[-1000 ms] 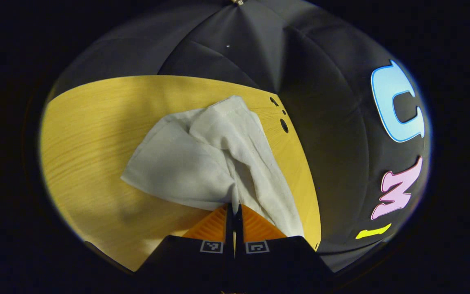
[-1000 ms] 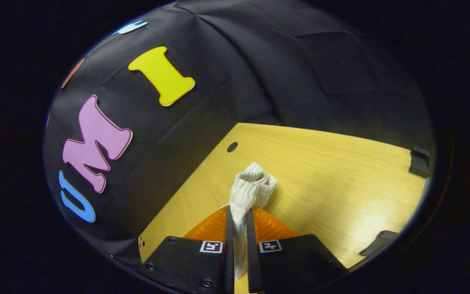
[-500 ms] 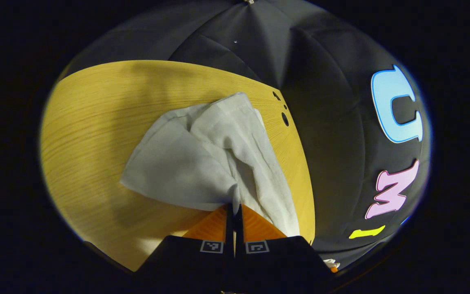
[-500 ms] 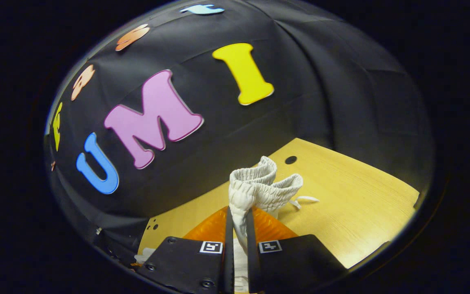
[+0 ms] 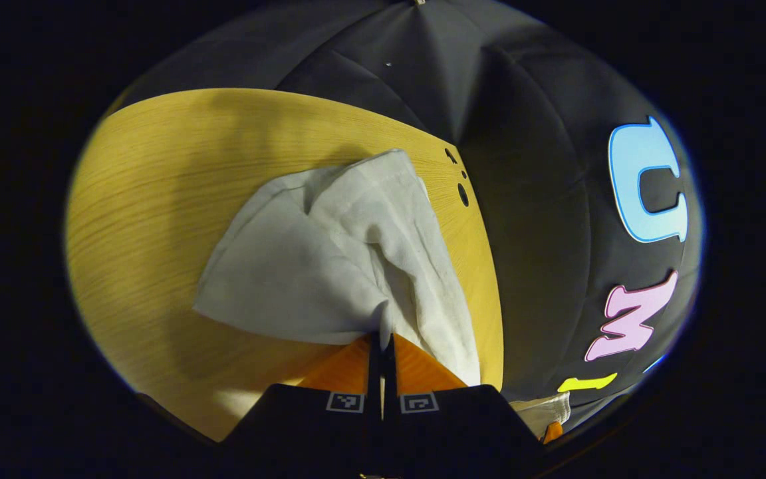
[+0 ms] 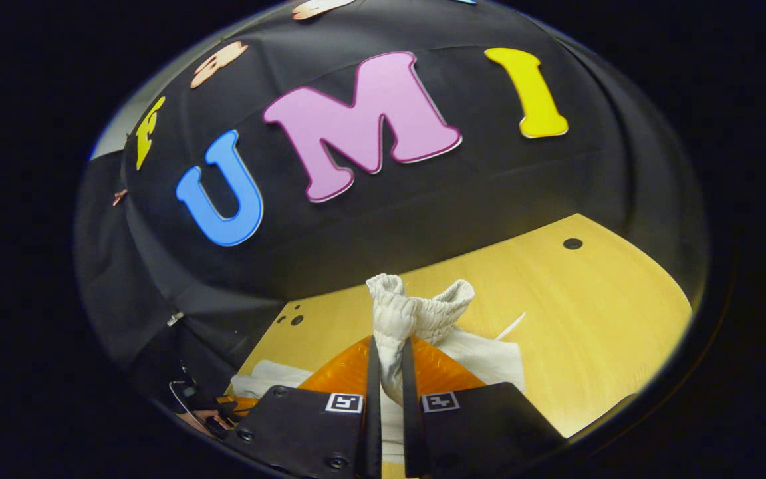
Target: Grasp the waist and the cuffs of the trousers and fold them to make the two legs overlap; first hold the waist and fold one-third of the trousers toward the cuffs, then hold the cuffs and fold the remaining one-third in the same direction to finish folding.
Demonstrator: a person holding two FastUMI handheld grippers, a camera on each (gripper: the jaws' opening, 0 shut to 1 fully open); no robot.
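I hold the trousers [image 5: 330,266] clenched in both grippers, left gripper [image 5: 381,339] on leg cloth near the tabletop [image 5: 157,199] corner, right gripper [image 6: 388,359] on the waist [image 6: 416,309], their length running between the two.

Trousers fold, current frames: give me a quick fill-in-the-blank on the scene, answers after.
1. The right hand-held gripper is shut on the gathered elastic ____ of the white trousers.
2. The left hand-held gripper is ____ on the trousers' fabric.
3. The trousers lie on a ____ table.
4. Near the table's edge by the trousers there is a round ____.

Answers: waist; shut; wooden; hole
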